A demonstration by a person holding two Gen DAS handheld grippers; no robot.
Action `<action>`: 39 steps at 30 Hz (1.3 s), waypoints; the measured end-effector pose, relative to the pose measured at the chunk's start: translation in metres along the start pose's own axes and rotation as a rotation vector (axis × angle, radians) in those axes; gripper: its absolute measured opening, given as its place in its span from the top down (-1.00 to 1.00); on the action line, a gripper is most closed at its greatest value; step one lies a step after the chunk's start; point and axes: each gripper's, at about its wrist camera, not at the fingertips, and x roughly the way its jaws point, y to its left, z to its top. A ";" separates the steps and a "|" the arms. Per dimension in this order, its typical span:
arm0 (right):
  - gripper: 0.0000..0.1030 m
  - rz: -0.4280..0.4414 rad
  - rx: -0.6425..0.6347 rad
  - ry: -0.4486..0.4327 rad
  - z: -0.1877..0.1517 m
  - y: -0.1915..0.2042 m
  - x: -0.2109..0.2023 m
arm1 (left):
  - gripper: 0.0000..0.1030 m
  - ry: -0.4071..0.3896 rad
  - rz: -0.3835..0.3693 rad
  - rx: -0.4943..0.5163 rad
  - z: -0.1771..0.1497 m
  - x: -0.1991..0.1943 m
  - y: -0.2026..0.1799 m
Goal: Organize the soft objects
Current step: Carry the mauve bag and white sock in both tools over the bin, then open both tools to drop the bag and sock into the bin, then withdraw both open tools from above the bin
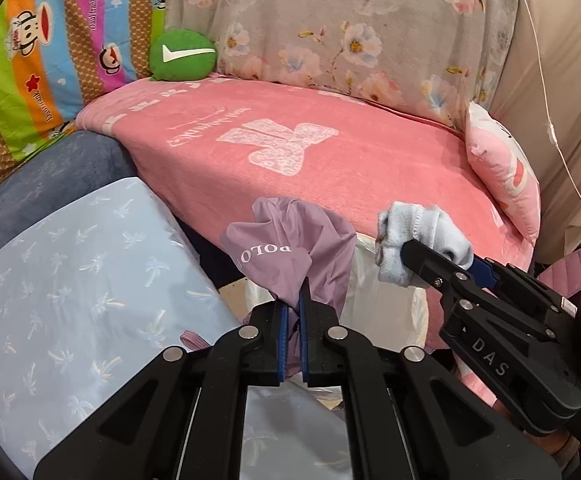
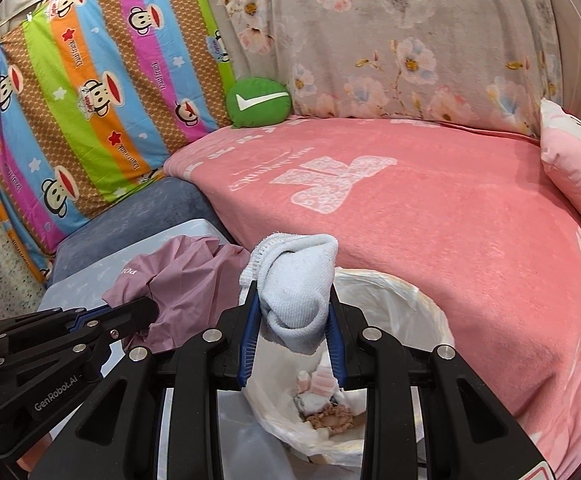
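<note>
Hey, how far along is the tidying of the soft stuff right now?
Midway, it seems. Done: the pink blanket lies flat with nothing loose on it. In hand: the left gripper pinches a lilac garment; the right gripper clamps a rolled white sock. Left: both still need putting down somewhere.

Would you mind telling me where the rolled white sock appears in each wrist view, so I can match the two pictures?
Left wrist view: the rolled white sock sits right of centre, clamped in the right gripper that reaches in from the lower right.
Right wrist view: the sock is at centre, between that gripper's own blue pads, above the lined bin.
Shared landmark: the green round cushion at the back of the pink blanket.
</note>
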 end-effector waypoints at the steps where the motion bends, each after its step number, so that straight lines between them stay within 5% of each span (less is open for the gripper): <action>1: 0.42 -0.004 0.003 0.002 0.000 -0.003 0.000 | 0.91 0.003 -0.004 0.002 0.000 0.002 -0.003; 12: 0.34 -0.055 0.036 0.016 -0.008 -0.033 0.002 | 0.85 0.027 -0.025 0.025 -0.002 0.018 -0.027; 14: 0.32 -0.061 0.038 0.013 -0.009 -0.036 0.001 | 0.67 0.031 -0.017 0.015 -0.002 0.019 -0.025; 16: 0.24 -0.065 0.040 0.008 -0.010 -0.039 0.002 | 0.28 0.024 -0.008 0.001 -0.003 0.018 -0.023; 19: 0.14 -0.070 0.041 0.001 -0.011 -0.043 0.003 | 0.10 -0.003 0.014 -0.003 -0.004 0.014 -0.021; 39: -0.17 -0.089 -0.039 0.047 -0.021 -0.018 -0.011 | -0.01 -0.028 0.150 -0.039 -0.024 -0.007 0.005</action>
